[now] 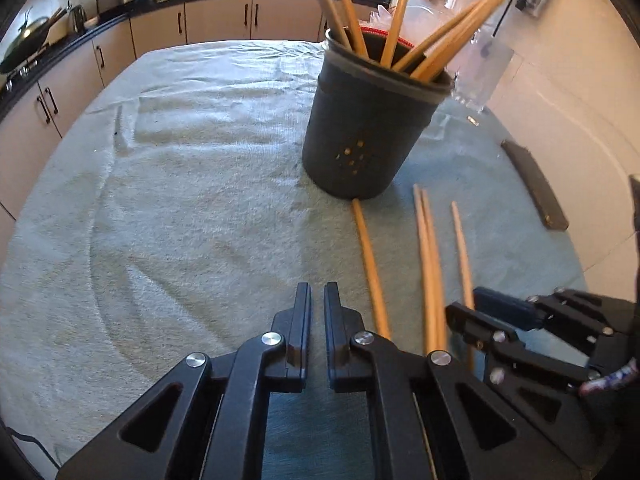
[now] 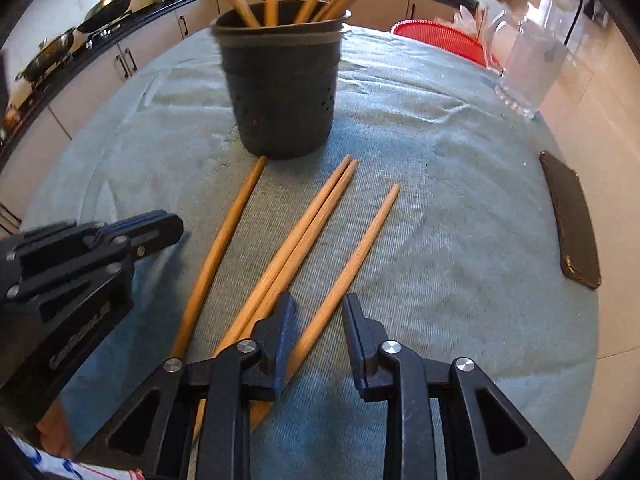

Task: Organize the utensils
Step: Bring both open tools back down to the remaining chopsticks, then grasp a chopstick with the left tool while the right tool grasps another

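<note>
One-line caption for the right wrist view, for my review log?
Open right claw straddles a loose chopstick on the towel, three more beside it, before the dark utensil holder.
</note>
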A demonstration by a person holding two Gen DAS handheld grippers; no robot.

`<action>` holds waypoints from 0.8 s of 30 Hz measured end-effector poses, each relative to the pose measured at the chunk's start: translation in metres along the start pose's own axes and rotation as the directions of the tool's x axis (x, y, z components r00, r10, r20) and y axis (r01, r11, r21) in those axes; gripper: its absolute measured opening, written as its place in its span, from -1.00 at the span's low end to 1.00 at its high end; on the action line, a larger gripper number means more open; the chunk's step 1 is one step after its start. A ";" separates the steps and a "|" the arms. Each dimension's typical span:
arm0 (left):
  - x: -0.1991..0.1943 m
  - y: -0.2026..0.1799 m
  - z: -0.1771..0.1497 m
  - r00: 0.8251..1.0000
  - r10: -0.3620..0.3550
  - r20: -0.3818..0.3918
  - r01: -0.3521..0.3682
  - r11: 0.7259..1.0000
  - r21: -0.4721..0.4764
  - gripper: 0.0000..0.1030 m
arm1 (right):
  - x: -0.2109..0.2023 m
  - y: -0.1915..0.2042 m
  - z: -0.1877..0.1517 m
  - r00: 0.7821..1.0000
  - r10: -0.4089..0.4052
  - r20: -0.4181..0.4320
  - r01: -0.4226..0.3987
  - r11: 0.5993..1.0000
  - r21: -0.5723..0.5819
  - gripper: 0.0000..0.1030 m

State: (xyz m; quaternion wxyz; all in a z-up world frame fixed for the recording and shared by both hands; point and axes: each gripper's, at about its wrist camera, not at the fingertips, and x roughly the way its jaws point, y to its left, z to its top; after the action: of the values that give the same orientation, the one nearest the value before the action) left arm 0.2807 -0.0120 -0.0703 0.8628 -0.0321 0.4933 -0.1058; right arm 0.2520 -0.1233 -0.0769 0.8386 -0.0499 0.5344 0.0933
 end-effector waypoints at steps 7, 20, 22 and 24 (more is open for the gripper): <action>0.009 -0.023 0.011 0.999 -0.007 -0.031 0.009 0.999 0.053 -0.48 | -0.004 -0.022 -0.010 1.000 0.003 0.015 -0.003 0.999 0.035 -0.75; 0.005 -0.023 -0.013 0.988 0.140 -0.065 -0.124 0.971 0.204 -0.88 | -0.011 -0.053 -0.028 0.995 0.097 -0.009 -0.096 0.992 0.078 -0.86; -0.004 -0.011 -0.020 0.987 0.140 -0.073 -0.123 0.971 0.207 -0.87 | -0.015 -0.063 -0.037 0.995 0.101 -0.022 -0.099 0.991 0.089 -0.87; -0.009 -0.002 -0.025 0.989 0.121 -0.086 -0.100 0.972 0.210 -0.87 | -0.020 -0.070 -0.046 0.995 0.089 -0.045 -0.086 0.993 0.080 -0.87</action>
State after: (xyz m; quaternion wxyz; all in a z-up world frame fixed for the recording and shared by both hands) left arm 0.2547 -0.0111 -0.0747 0.8408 0.0898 0.5226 -0.1095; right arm 0.2172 -0.2024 -0.0795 0.8216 0.0039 0.5597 0.1079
